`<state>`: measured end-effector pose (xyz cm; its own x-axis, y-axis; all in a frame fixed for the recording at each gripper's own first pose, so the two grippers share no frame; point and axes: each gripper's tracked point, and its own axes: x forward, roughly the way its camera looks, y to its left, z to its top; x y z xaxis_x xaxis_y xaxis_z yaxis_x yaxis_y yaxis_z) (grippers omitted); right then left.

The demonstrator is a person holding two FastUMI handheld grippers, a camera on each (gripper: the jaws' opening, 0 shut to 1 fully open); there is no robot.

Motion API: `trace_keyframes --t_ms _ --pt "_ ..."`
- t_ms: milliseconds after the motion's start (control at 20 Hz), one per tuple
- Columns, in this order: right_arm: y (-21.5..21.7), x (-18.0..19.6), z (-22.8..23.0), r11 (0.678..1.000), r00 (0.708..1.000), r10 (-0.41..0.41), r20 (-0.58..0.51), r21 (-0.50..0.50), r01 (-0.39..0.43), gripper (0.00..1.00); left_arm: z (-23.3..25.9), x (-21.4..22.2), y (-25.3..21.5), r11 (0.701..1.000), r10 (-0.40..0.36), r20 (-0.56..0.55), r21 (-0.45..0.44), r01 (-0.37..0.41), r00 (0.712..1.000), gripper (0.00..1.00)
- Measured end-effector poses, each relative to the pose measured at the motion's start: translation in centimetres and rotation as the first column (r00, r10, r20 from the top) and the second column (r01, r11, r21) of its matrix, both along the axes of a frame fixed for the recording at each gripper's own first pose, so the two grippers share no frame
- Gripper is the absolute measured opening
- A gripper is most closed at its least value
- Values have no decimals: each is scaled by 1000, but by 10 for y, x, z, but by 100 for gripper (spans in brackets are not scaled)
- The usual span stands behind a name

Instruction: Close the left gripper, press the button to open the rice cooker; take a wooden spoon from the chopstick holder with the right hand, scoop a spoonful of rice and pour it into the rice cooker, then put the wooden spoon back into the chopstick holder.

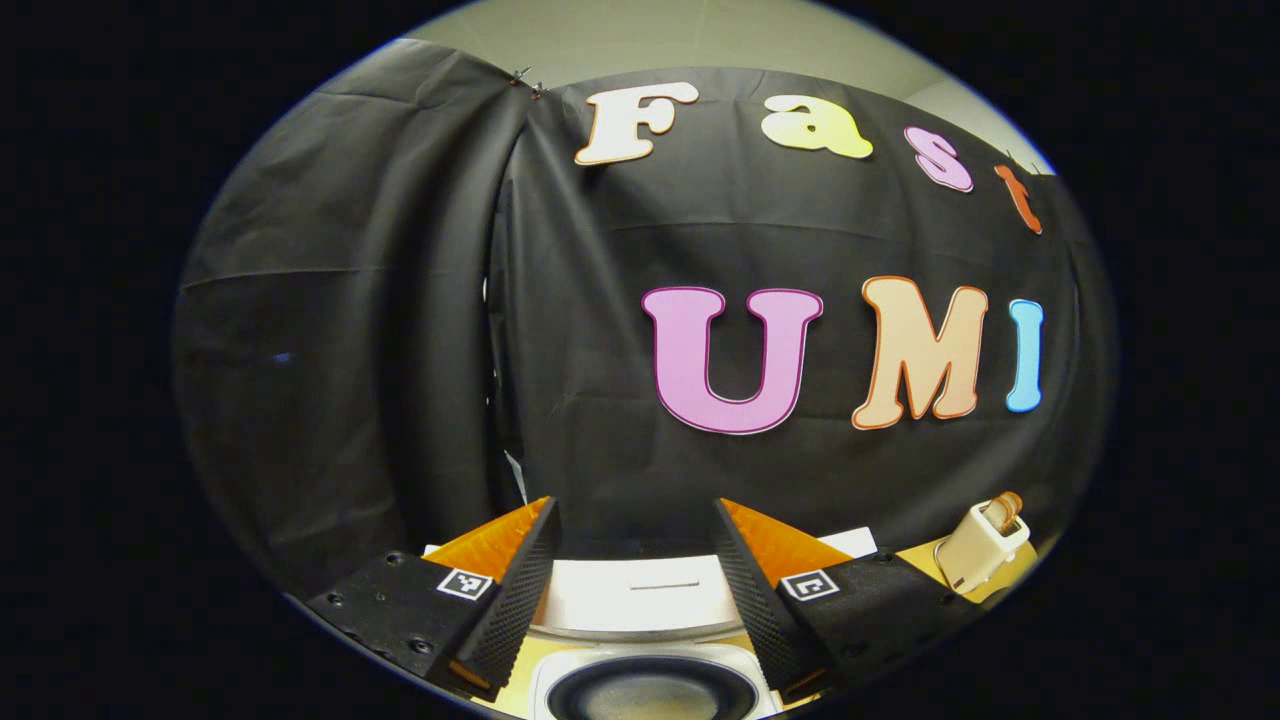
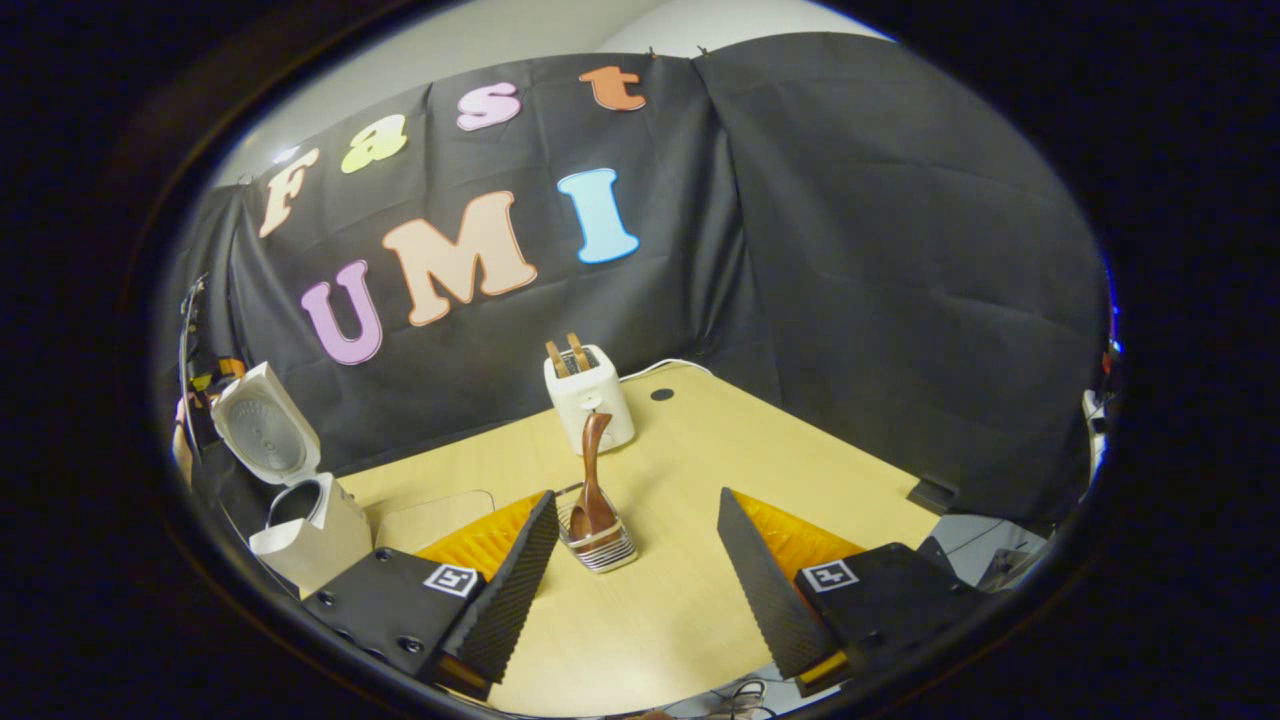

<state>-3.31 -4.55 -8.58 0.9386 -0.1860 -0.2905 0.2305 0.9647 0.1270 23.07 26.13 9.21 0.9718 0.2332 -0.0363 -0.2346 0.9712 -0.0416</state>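
Seen in the left gripper view, my left gripper (image 1: 635,502) is open and hovers over the white rice cooker (image 1: 560,690). Its lid (image 1: 640,595) stands raised and the dark inner pot (image 1: 650,692) shows below. In the right gripper view, my right gripper (image 2: 634,495) is open above the table with nothing between its fingers. Just ahead, a wooden spoon (image 2: 592,470) stands with its bowl in a small ribbed dish (image 2: 603,550). The white chopstick holder (image 2: 588,395) with wooden handles stands behind it. The open rice cooker (image 2: 310,535) sits far left, lid (image 2: 262,425) up.
The pale wooden table (image 2: 700,620) has a small dark hole (image 2: 662,394) near its back edge and a flat pale mat (image 2: 435,515) beside the cooker. Black cloth walls close the back and right. The chopstick holder (image 1: 985,545) appears at the left gripper view's lower right.
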Motion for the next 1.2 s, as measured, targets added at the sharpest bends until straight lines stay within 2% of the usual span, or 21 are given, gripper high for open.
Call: trace_keyframes --t_ms 200,300,350,450,700,950,1200 --pt "-13 2 1 1000 1000 20 5 18 -21 100 -14 -33 -12 1000 9 7 6 -10 1000 87" --pt "-21 5 3 999 1000 23 9 28 -24 100 -26 -53 -18 1000 12 3 7 -12 1000 89" --pt "-25 6 4 999 1000 23 10 35 -23 100 -33 -64 -22 1000 12 -3 4 -12 1000 87" --pt "-31 8 8 999 1000 24 17 42 -25 100 -49 -84 -29 1000 8 -13 -7 -8 1000 89" --pt "-36 14 16 999 999 46 28 11 -46 100 -100 -123 -46 1000 -4 -53 -3 4 999 89" --pt "-23 20 22 996 995 91 37 -23 -90 100 -158 -147 -56 999 -22 -138 -40 17 990 88" --pt "0 28 26 991 991 129 45 -25 -128 100 -188 -154 -57 997 -41 -148 -65 32 988 89"
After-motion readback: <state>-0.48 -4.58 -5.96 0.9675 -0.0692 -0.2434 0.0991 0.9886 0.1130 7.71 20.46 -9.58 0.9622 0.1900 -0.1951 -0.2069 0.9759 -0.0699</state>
